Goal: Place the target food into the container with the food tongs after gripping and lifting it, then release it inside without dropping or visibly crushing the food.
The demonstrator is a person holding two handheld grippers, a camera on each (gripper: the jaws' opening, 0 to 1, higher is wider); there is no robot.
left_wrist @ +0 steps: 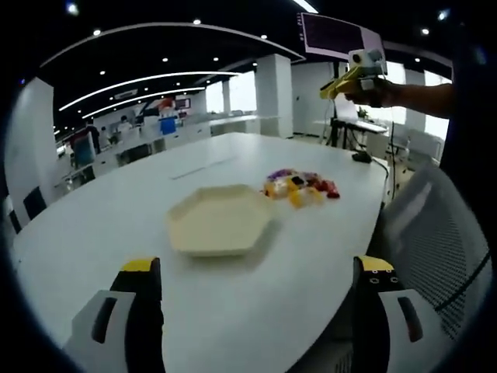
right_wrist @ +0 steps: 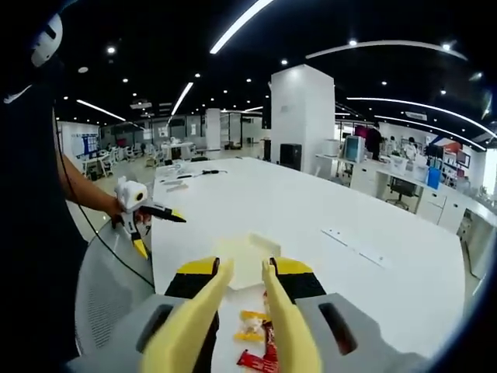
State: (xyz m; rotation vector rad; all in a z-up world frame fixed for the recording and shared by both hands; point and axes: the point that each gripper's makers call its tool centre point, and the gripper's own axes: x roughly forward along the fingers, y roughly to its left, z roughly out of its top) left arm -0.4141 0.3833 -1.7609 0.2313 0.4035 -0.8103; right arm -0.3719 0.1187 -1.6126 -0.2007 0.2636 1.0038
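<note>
A white table (left_wrist: 233, 311) fills the middle of the left gripper view; a mesh chair (left_wrist: 435, 249) stands at 4 o'clock, close to the table edge; a pillar (left_wrist: 273, 95) rises at 12 o'clock, a screen (left_wrist: 335, 35) at 1 o'clock; desks (left_wrist: 155, 136) with people sit far off at 10 o'clock; ceiling light strips (left_wrist: 147, 78) curve at 11 o'clock. In the right gripper view the table (right_wrist: 326, 202) runs toward 12 o'clock; a pillar (right_wrist: 303, 116) stands beyond it; a chair (right_wrist: 109, 295) shows at 8 o'clock; desks (right_wrist: 396, 175) line 3 o'clock; a cable (right_wrist: 194, 174) lies at the table's far end.
</note>
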